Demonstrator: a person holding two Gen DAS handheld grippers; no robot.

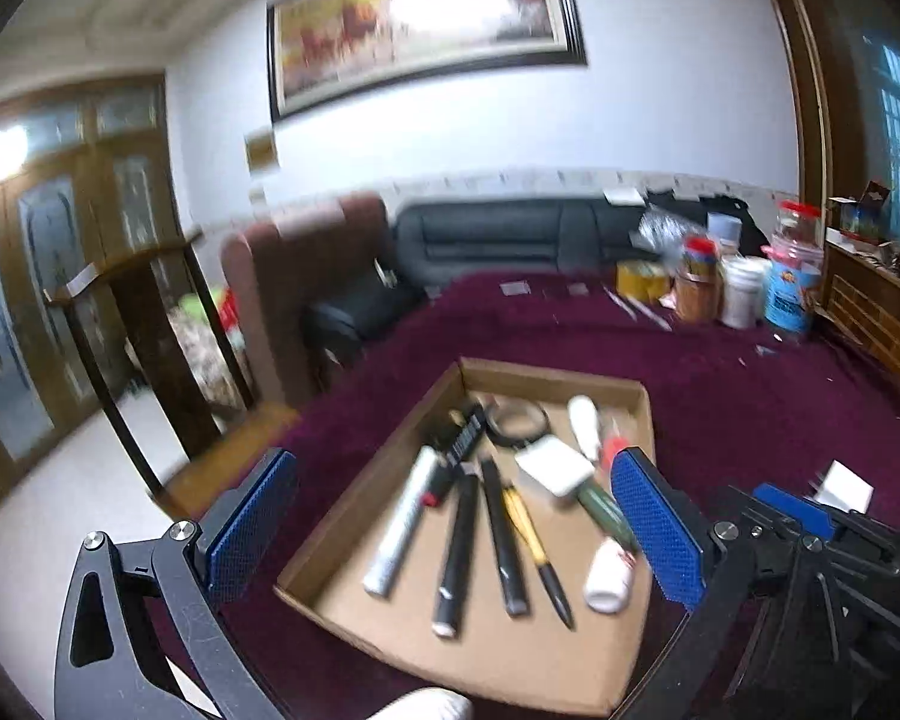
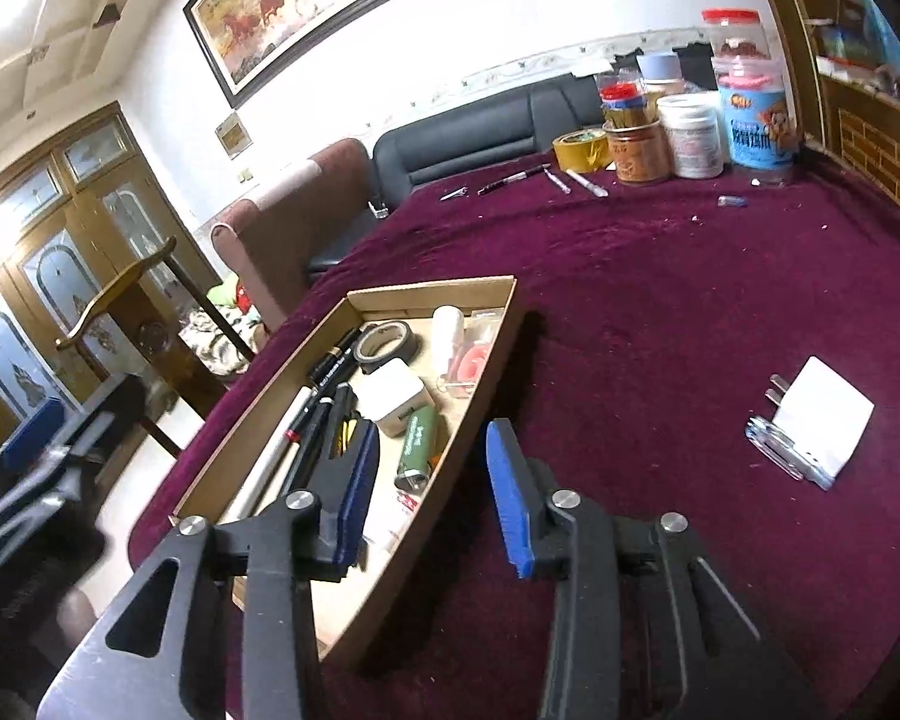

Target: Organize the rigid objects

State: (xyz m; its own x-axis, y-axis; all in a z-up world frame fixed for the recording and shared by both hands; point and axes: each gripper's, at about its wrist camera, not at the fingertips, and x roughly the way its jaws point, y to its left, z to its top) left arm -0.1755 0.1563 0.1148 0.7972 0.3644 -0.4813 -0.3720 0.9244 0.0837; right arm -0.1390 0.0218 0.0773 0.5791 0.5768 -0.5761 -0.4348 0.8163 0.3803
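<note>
A shallow cardboard tray [image 1: 546, 375] [image 2: 432, 291] lies on the maroon tablecloth [image 2: 660, 300]. It holds several pens and markers [image 1: 456, 552], a white charger [image 2: 399, 396], a green lighter [image 2: 417, 447], a tape roll [image 2: 384, 345] and a small white bottle [image 1: 609, 576]. My left gripper [image 1: 456, 528] hangs above the tray's near end, open wide and empty. My right gripper [image 2: 432, 492] is over the tray's near right edge, its blue pads apart with nothing between them. A second white charger [image 2: 822, 414] lies loose on the cloth to the right, beside a clear plastic item [image 2: 774, 444].
Jars and tubs [image 2: 690, 132] and a yellow tape roll [image 2: 581, 150] crowd the table's far right. Loose pens [image 2: 570, 180] and a small blue item [image 2: 732, 201] lie in front of them. Chairs and a dark sofa [image 2: 480, 132] stand beyond the table's far edge.
</note>
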